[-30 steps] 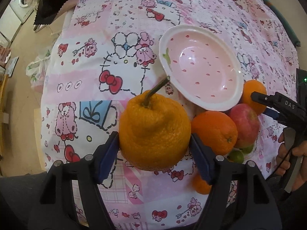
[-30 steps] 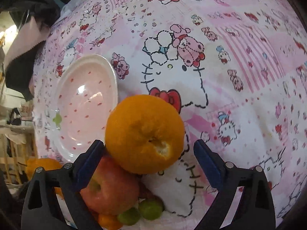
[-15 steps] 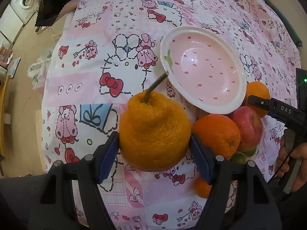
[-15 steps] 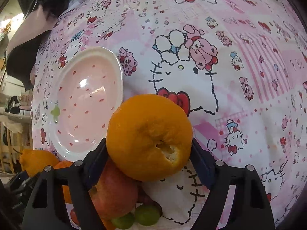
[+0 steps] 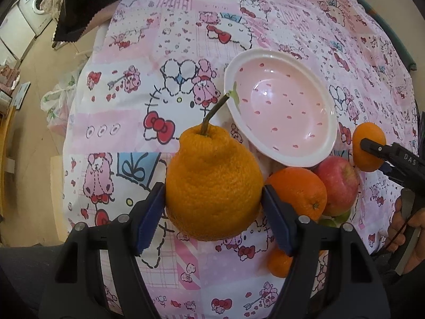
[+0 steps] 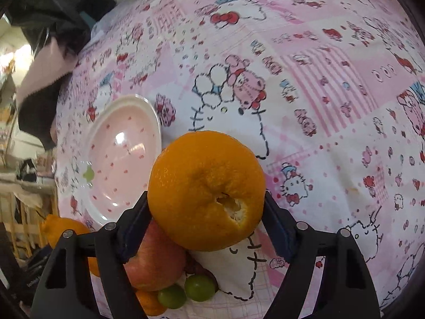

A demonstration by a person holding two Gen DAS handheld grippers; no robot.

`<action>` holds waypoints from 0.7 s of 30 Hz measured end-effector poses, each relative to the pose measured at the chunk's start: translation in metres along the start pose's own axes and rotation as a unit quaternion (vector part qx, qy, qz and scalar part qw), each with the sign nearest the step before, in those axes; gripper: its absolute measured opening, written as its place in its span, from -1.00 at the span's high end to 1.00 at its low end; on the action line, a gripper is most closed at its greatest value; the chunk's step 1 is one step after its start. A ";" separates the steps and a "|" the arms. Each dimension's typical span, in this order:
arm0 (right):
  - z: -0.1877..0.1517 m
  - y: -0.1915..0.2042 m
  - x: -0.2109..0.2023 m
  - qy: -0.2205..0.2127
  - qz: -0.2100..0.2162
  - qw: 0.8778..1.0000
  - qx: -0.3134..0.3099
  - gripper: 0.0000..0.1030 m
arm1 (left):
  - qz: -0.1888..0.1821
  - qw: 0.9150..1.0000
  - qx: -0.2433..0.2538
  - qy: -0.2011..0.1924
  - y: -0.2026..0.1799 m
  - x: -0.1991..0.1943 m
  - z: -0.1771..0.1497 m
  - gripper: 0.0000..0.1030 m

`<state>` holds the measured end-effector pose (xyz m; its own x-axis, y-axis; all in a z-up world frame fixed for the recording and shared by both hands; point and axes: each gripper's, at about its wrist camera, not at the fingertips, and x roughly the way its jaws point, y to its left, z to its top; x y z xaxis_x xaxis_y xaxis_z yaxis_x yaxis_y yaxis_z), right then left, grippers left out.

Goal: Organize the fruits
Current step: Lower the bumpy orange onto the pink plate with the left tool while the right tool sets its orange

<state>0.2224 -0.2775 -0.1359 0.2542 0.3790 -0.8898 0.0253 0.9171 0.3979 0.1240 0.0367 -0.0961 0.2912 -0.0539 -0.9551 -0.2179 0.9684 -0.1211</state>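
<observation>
My left gripper [image 5: 212, 202] is shut on a bumpy, stemmed orange citrus [image 5: 212, 183], held above the cloth left of the pink dotted plate [image 5: 281, 109]. My right gripper [image 6: 205, 212] is shut on a smooth orange [image 6: 207, 188], held above the fruit pile; it shows in the left wrist view [image 5: 368, 150] to the right of the plate. The plate [image 6: 122, 156] holds nothing. On the cloth lie an orange [image 5: 297, 192], a red apple [image 5: 338, 182], a small mandarin [image 5: 279, 263] and green grapes [image 6: 199, 287].
A pink cartoon-print cloth [image 5: 186, 61] covers the table. Dark fabric [image 6: 53, 26] lies at the far edge. The floor and a washing machine [image 5: 37, 2] are off the left side.
My right gripper closed on the smooth orange and lifted it off the pile. My left gripper kept its hold on the stemmed citrus and drew back slightly.
</observation>
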 end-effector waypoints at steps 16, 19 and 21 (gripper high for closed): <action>0.017 0.028 -0.052 -0.099 0.092 0.991 0.004 -0.57 | 0.002 0.996 0.040 -0.076 -0.022 -0.040 0.046 -0.32; 0.020 0.040 -0.042 -0.086 0.098 0.991 -0.005 -0.57 | 0.003 0.995 0.054 -0.081 -0.031 -0.039 0.061 -0.28; 0.020 0.047 -0.034 -0.077 0.100 0.992 -0.015 -0.57 | 0.001 0.995 0.062 -0.081 -0.037 -0.036 0.073 -0.25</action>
<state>0.2345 -0.2499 -0.0819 0.3969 0.5328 -0.7474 -0.0686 0.8292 0.5547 0.1901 0.0204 -0.0375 0.4395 -0.0221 -0.8980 -0.1050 0.9916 -0.0758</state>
